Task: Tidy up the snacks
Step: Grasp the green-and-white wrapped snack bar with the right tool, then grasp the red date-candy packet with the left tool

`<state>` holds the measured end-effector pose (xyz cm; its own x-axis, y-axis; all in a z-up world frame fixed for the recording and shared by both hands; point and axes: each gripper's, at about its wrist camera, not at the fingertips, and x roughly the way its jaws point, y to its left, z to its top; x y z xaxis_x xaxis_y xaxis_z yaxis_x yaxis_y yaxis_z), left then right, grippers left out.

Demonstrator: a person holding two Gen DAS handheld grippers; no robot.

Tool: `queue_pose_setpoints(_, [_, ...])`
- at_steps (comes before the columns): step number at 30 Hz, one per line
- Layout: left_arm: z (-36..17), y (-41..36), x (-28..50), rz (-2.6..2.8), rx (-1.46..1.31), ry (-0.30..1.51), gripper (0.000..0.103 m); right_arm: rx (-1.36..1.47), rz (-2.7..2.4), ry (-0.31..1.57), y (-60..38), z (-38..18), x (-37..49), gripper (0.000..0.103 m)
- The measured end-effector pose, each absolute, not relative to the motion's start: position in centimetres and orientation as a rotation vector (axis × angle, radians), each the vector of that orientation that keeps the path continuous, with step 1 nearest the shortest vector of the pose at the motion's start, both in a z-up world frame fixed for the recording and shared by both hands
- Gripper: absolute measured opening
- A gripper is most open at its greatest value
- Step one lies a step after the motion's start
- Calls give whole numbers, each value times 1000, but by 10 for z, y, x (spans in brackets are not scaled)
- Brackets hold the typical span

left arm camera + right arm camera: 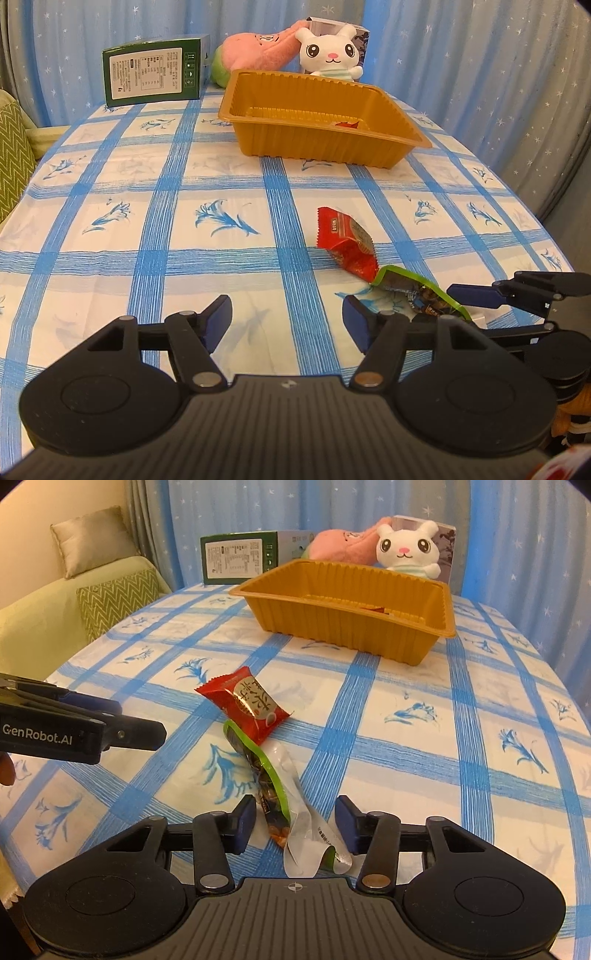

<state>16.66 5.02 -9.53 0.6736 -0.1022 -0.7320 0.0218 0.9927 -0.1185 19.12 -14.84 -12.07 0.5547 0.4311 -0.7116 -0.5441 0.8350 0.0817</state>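
Green-edged packet [275,797] lies between right gripper's [295,821] spread fingers (untouched).

Checked tablecloth [406,686] under tray [332,624], snacks [245,701]

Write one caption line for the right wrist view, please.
Open right gripper straddles a green-edged snack packet near a red snack packet; orange plastic tray behind.

box behind rabbit plush [334,55] mostly hidden.
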Motion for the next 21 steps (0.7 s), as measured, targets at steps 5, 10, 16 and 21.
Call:
queue_pose_setpoints(5, [-96,48,168,-73,-104,826,63,-175,588,787,-146,-121,188,31])
queue_pose_setpoints(10, [-97,47,169,-77,-106,827,63,-181,582,792,-145,-118,184,26])
queue_pose_setpoints(16, [-98,46,170,-80,-108,825,63,-159,535,766,-152,-112,180,25])
queue_pose_setpoints(21, [-98,42,173,-94,-99,817,63,-113,470,744,-163,-104,181,25])
